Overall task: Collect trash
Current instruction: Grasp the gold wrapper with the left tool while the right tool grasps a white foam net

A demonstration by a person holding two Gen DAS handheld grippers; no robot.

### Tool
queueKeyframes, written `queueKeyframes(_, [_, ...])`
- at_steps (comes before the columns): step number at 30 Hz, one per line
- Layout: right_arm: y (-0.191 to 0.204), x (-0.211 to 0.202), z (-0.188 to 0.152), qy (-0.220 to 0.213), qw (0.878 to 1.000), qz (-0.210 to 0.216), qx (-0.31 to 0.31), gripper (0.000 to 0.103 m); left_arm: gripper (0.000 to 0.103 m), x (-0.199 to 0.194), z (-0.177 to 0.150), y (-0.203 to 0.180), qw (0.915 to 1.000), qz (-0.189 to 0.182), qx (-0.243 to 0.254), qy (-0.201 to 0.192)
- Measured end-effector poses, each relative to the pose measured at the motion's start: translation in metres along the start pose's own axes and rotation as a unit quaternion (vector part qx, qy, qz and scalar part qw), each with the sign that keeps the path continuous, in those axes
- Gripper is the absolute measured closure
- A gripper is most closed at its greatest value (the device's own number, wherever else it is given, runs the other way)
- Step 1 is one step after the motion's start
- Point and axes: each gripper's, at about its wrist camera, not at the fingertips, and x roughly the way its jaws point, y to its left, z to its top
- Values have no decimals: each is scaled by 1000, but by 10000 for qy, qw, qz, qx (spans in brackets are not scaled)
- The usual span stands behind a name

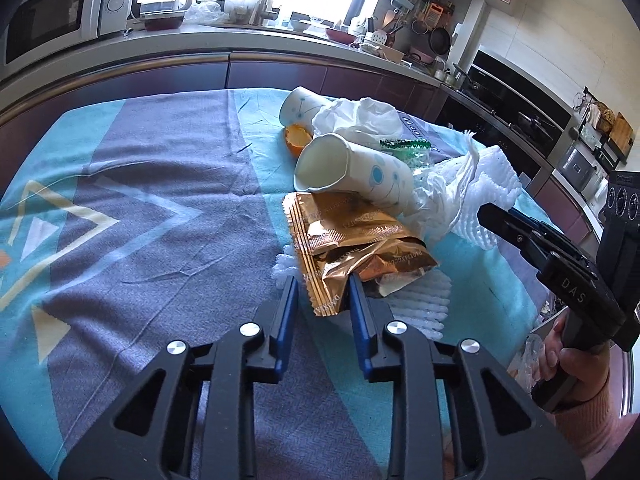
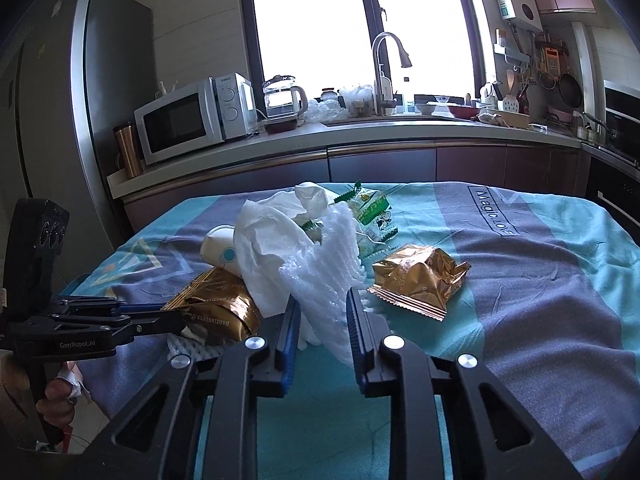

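We hold a gripper in each hand over a worktop (image 1: 152, 208) covered with a teal and grey patterned cloth, where the trash lies in one loose heap.

The left gripper (image 1: 323, 294) has its jaws drawn narrow on the near edge of a gold foil wrapper (image 1: 348, 248), whose torn, crinkled end sits squeezed between the blue pads. That wrapper lies flat under a white paper cup (image 1: 352, 172) tipped on its side, its mouth facing us. A second cup (image 1: 298, 106) lies on its side behind it, with a piece of orange peel (image 1: 297, 138) just beside its mouth. Crumpled white tissue (image 1: 360, 114) sits beyond the cups.

The right gripper (image 2: 323, 312) has its jaws closed down on a piece of white foam netting (image 2: 324, 264); the mesh stands bunched between the pads and rises above them. In the right wrist view, a crumpled paper towel (image 2: 264, 248) leans against the netting on its left. A second gold wrapper (image 2: 418, 276) lies apart to the right of the netting on the cloth. Green and white packets (image 2: 372, 208) lie behind the netting, towards the far edge of the worktop.

Each gripper shows in the other's view, with a hand (image 1: 568, 356) around the right one's handle.
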Motion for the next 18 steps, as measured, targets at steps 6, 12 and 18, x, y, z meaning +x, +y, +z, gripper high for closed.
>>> queueKeyframes(6, [5, -19, 8, -177, 9998, 74, -64, 88, 95, -24, -2, 2, 9998, -110, 34, -192])
queueKeyframes(12, [13, -36, 19, -415, 9990, 137, -115, 88, 95, -64, -16, 23, 9988, -18, -86, -477])
queueKeyframes(18, [22, -46, 31, -616, 9977, 223, -159, 88, 95, -93, -21, 47, 9968, 100, -356, -711])
